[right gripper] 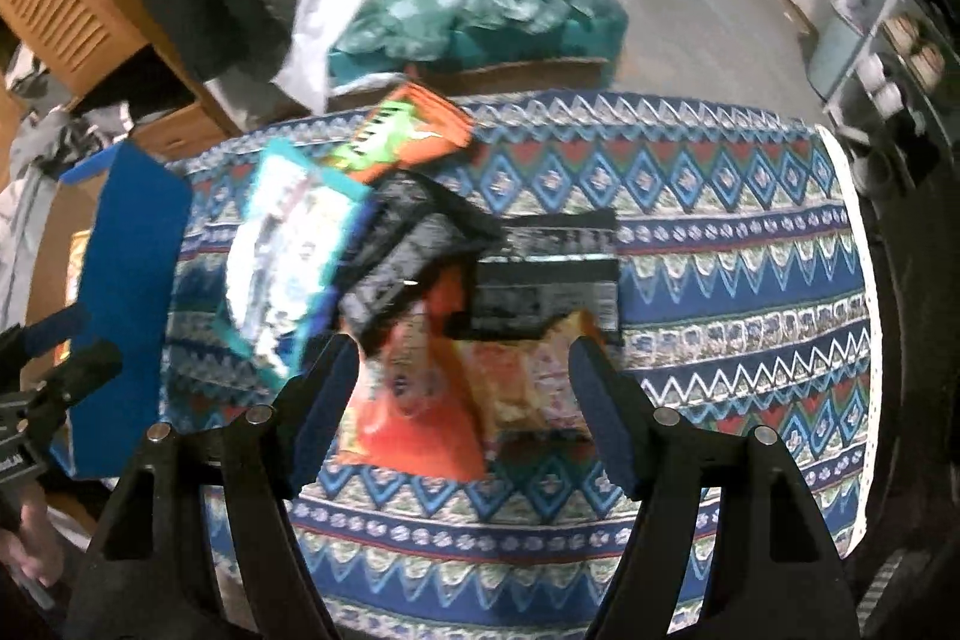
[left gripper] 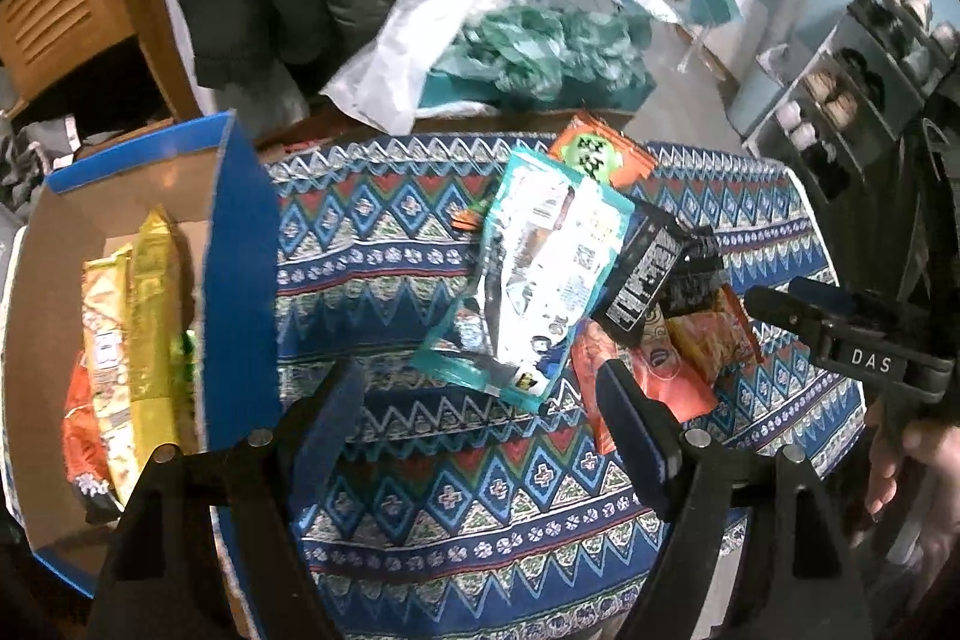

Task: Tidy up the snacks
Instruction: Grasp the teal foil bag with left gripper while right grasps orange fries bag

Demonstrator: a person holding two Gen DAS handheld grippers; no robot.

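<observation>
Snacks (left gripper: 552, 268) lie in a loose pile mid-table, on the patterned blue cloth (left gripper: 456, 514). Room behind: wooden louvred cabinet (left gripper: 60, 10) far left, hanging dark coats, shoe rack (left gripper: 852, 82) at right, grey floor, teal bag heap (right gripper: 480, 10) past the table's far edge. Cardboard box w/ blue rim (left gripper: 240, 244) sits on the table's left end. Only your left cam looks inside it: yellow and orange packs (left gripper: 138, 340) standing there. Right cam, blurred, shows just the box's blue outer wall, plus a black packet (right gripper: 546, 268) lying flat. Teal-white pouch (left gripper: 540, 274) tops the pile. Your left gripper (left gripper: 480, 406) is released, nothing between fingers. Right gripper (right gripper: 462, 388) also spread, over the orange packet (right gripper: 420, 424), not pinching it.
</observation>
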